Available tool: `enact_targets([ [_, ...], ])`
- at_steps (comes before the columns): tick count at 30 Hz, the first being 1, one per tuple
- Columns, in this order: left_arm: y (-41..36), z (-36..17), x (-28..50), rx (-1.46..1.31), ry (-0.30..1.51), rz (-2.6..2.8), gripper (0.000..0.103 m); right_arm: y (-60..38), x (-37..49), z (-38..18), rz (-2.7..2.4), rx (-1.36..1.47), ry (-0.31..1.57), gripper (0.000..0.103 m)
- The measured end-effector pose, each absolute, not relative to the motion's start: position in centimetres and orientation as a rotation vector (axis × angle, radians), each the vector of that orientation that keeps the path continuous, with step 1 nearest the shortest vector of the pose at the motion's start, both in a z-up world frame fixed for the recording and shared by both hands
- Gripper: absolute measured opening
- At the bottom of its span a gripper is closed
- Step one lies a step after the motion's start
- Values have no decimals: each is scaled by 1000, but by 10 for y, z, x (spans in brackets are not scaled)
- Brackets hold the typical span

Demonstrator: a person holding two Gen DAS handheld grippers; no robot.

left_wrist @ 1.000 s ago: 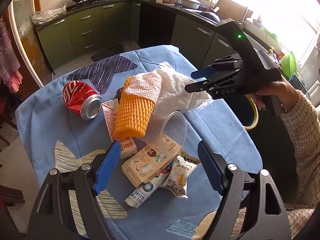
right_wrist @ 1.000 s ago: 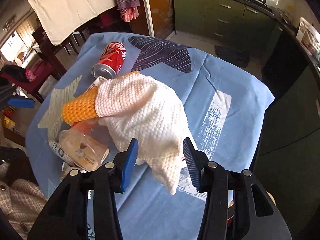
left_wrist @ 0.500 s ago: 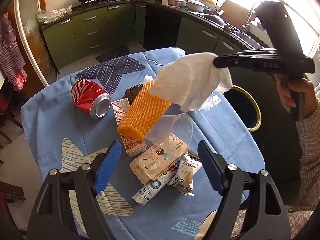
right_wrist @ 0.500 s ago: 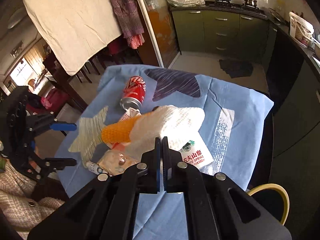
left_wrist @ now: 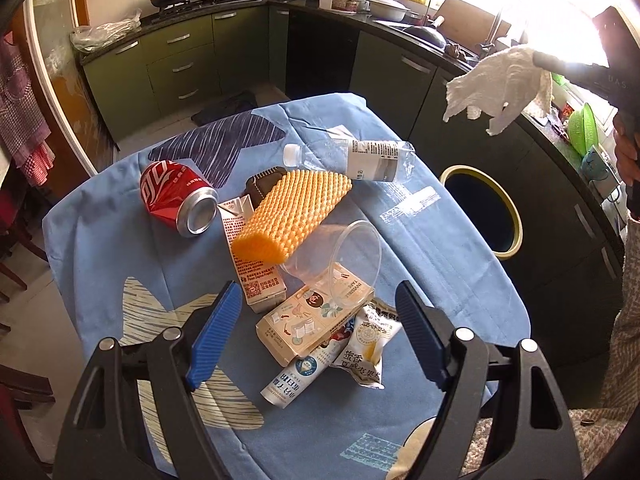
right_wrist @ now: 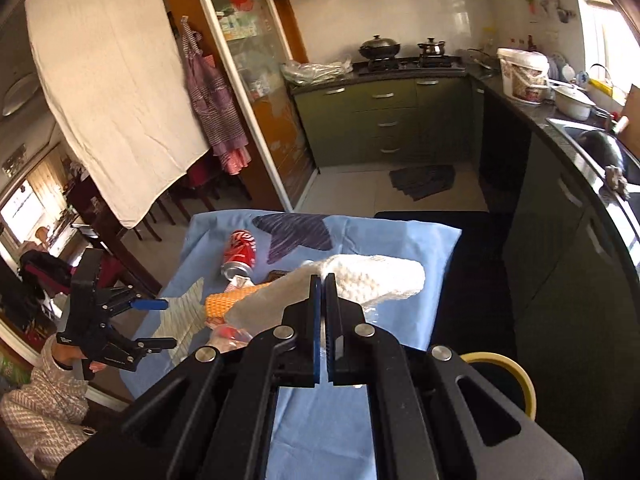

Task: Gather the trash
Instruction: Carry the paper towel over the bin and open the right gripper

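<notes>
My right gripper [right_wrist: 324,280] is shut on a white paper towel [right_wrist: 372,276] and holds it high above the table; in the left wrist view the towel [left_wrist: 496,84] hangs at the upper right, above and beyond the bin [left_wrist: 480,212]. My left gripper [left_wrist: 316,324] is open and empty over the near end of the trash pile. On the blue tablecloth [left_wrist: 100,248] lie a red can [left_wrist: 176,196], an orange foam sleeve [left_wrist: 292,212], a clear plastic bottle [left_wrist: 364,156], a clear cup [left_wrist: 340,256], cartons [left_wrist: 252,264] and snack wrappers [left_wrist: 364,348].
A black bin with a yellow rim [right_wrist: 516,372] stands on the floor right of the table. Green kitchen cabinets [left_wrist: 180,64] and a dark counter [left_wrist: 420,36] run behind and to the right. Chairs and a hanging white sheet [right_wrist: 108,92] are on the left.
My right gripper shut on the paper towel, lifted it off the pile and carried it up and to the right. The plastic bottle beneath is now uncovered. My left gripper stayed open.
</notes>
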State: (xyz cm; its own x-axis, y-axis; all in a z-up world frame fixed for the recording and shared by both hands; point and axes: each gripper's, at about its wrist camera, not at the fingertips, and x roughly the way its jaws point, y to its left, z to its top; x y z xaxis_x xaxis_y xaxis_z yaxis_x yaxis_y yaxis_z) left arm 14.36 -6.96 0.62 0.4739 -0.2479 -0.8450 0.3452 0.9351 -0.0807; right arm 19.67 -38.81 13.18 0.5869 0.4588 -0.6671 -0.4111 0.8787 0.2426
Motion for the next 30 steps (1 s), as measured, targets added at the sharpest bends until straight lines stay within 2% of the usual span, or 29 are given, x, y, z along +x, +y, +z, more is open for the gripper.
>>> enact_targets([
  [4, -77, 6, 144, 120, 1019, -372, 75, -430, 193, 105, 370, 46, 864, 3],
  [13, -98, 2, 151, 162, 1042, -384, 75, -501, 209, -16, 120, 24, 1096, 6],
  [14, -99, 1, 153, 164, 1048, -382, 75, -505, 211, -28, 86, 1, 1117, 15],
  [15, -100, -1, 154, 166, 1053, -380, 75, -509, 211, -39, 48, -24, 1133, 37],
  [16, -101, -2, 156, 169, 1059, -376, 75, -513, 211, -47, 23, -41, 1142, 46],
  [30, -122, -40, 180, 240, 1138, -346, 74, -499, 195, -50, 102, 15, 1142, 45],
])
